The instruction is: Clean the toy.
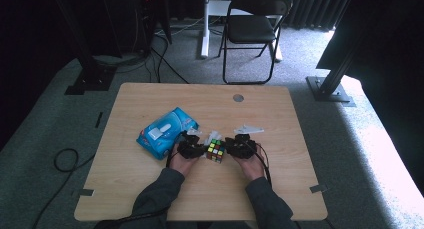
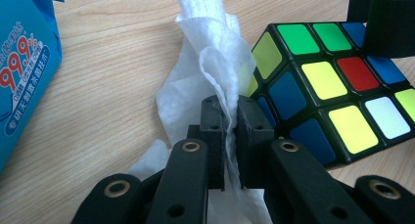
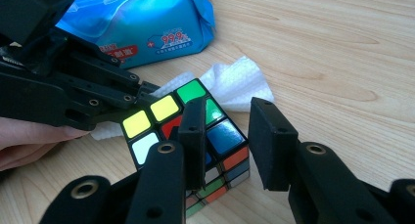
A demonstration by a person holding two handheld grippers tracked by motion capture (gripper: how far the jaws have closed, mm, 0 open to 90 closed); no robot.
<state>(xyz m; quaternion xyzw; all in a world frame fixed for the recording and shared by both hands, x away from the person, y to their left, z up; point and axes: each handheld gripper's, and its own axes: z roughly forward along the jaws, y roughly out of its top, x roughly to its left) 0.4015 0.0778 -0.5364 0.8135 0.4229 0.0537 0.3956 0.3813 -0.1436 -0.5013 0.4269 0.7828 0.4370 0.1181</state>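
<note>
Between tools: one puzzle cube [image 1: 215, 150]; left tool [image 2: 230, 117] pinches one white wipe [image 2: 208, 62]; right tool [image 3: 227, 136] clamps cube corner; one wipes pack [image 1: 166, 132] beyond left tool.

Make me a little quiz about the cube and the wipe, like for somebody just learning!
1. True or false: the left gripper is pinching the white wipe.
2. Pick one: the wipes pack is A red, B blue, C green.
3. What lies between the two grippers on the table?
Key: 1 true; 2 B; 3 the puzzle cube.
</note>
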